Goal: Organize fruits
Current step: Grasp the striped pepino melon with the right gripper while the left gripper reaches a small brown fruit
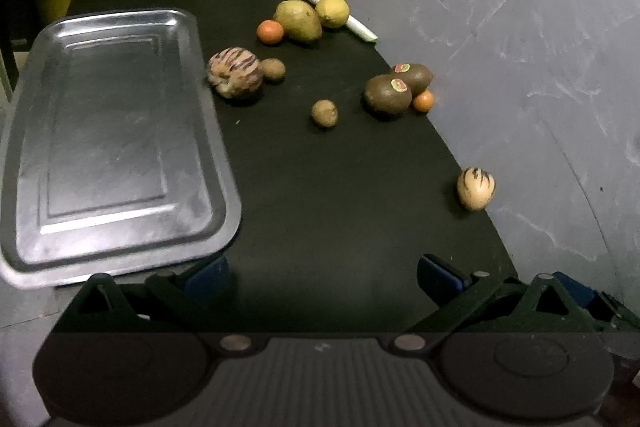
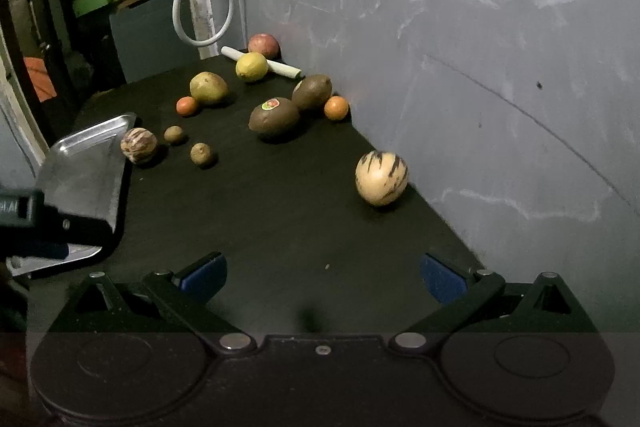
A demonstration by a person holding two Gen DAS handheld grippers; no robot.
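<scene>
The left gripper [image 1: 322, 277] and the right gripper [image 2: 323, 273] are both hovering with jaws spread wide and gripping nothing over the black tabletop [image 1: 340, 227]. The empty rectangular steel tray [image 1: 112, 147] is lying at nine o'clock. The fruits are sitting loose toward twelve and one o'clock: a purple-striped round melon [image 1: 236, 71] is just beside the tray, two stickered brown oval fruits [image 1: 388, 93] are touching, and a pale striped egg-shaped fruit [image 2: 381, 177] is standing alone at three o'clock near the grey wall [image 2: 480, 67].
</scene>
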